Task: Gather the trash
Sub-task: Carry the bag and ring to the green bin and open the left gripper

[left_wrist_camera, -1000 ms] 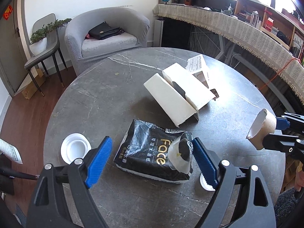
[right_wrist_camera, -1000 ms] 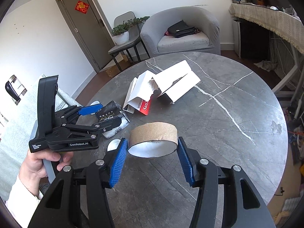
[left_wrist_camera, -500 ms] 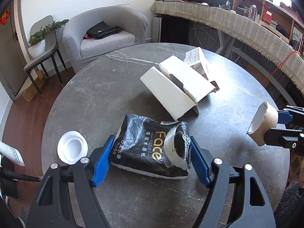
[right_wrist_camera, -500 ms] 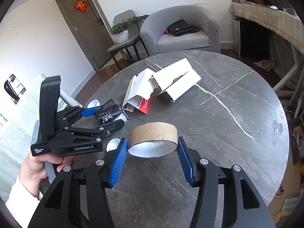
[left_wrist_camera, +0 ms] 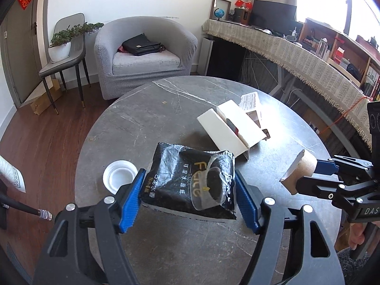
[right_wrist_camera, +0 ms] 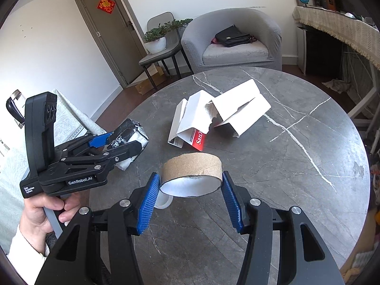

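My left gripper is clamped on the black pack, lifted between its fingers; it looks soft, light, crinkly. My right gripper pinches the stiff, light cardboard ring across its width, above the table.

The left gripper and right gripper are raised side by side, fingers clamped inward.

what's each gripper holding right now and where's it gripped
The left gripper clamps the black tissue pack across its side edges. The right gripper pinches the cardboard tape core across its outer wall.
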The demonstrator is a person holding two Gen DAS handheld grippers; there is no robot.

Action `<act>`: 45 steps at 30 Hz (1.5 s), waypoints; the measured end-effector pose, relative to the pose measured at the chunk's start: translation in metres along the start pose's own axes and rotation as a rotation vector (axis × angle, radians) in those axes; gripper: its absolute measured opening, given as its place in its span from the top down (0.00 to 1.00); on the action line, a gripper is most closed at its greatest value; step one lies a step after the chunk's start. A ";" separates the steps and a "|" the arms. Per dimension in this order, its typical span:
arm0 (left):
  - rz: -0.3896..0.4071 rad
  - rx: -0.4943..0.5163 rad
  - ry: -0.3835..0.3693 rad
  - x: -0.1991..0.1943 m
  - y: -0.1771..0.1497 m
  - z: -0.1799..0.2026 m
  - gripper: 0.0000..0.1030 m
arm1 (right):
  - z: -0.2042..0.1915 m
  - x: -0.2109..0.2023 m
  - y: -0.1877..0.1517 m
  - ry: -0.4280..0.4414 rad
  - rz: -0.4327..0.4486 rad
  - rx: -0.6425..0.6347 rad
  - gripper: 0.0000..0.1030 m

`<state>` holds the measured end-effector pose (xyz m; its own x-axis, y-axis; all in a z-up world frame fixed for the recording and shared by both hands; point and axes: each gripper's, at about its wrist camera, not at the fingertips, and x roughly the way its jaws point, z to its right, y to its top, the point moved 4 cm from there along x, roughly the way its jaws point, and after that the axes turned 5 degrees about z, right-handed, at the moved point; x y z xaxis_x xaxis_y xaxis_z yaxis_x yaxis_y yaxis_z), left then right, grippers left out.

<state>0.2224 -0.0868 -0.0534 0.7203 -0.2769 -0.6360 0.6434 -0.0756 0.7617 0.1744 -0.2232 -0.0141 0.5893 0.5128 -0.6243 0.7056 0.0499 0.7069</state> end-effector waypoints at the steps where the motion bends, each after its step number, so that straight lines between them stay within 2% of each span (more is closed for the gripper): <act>1: 0.004 0.000 0.005 -0.004 -0.001 -0.002 0.29 | -0.003 0.001 0.001 0.003 0.001 -0.004 0.48; 6: 0.025 -0.030 0.020 -0.024 -0.006 -0.019 0.29 | -0.023 0.012 0.009 0.022 -0.002 -0.025 0.48; 25: 0.050 -0.224 0.169 -0.075 -0.040 -0.128 0.29 | -0.116 0.060 0.028 0.131 -0.024 -0.134 0.48; 29: 0.024 -0.227 0.217 -0.077 -0.052 -0.149 0.29 | -0.133 0.070 0.030 0.152 -0.029 -0.147 0.48; 38: -0.035 -0.282 0.269 -0.079 -0.084 -0.195 0.28 | -0.177 0.094 0.030 0.205 -0.051 -0.187 0.48; 45: -0.136 -0.336 0.303 -0.067 -0.122 -0.234 0.28 | -0.213 0.117 0.024 0.235 -0.080 -0.228 0.48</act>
<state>0.1559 0.1650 -0.1329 0.6346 0.0098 -0.7728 0.7495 0.2362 0.6184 0.1762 0.0207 0.0011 0.4100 0.6817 -0.6060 0.6238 0.2752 0.7315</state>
